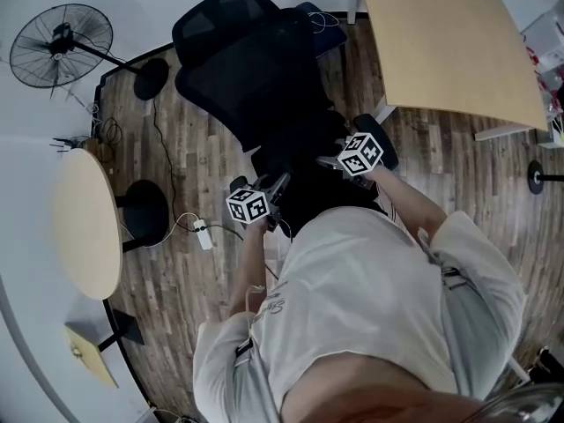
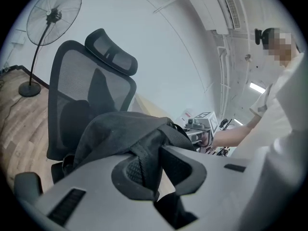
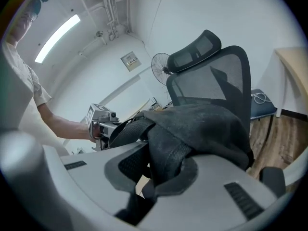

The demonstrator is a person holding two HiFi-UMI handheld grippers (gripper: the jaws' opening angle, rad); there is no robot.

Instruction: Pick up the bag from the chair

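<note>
Grasp looks already made: the floppy black fabric bag [image 2: 115, 129] is clamped in both the left gripper [image 2: 151, 170] and right gripper [image 3: 161, 170], in front of the black mesh office chair [image 1: 247, 69], off the pale wooden table [image 1: 449, 42]'s near corner. Whether it's been lifted clear of the seat can't be told.

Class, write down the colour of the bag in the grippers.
The bag is black; the right gripper view shows it best.
</note>
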